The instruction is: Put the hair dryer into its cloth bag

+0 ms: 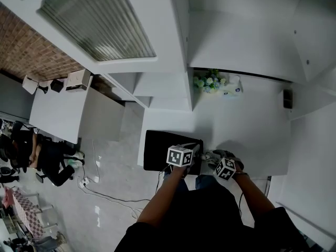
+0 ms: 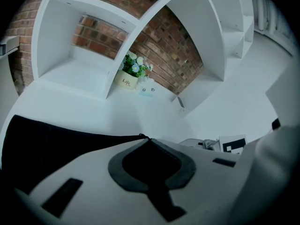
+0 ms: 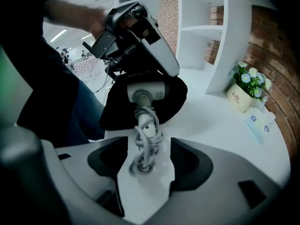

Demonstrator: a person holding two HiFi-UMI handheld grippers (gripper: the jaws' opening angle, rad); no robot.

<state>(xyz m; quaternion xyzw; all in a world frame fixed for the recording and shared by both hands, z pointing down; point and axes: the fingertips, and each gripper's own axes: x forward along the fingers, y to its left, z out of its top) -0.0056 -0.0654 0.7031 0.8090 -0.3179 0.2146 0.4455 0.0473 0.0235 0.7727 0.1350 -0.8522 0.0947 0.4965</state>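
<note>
Left gripper (image 2: 149, 138): pressed together, pinching the cloth bag (image 2: 56, 142) edge.
Right gripper (image 3: 149, 143): tipped downward, jaws spread.
Hair dryer (image 3: 146, 95): cord-wrapped handle between right jaws, head in bag's mouth.
Flower pot (image 3: 238, 97), ahead-right: reads "Life".

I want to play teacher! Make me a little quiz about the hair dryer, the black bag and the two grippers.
1. True or false: the right gripper is squeezing the hair dryer tightly.
2. What is the left gripper pinching? A) the flower pot B) the edge of the black cloth bag C) the tissue packet
3. Fill in: the part of the hair dryer sticking out of the bag is its ___, with the cord wound round it.

Key
1. False: its jaws stand open, with the handle between them.
2. B
3. handle
</note>
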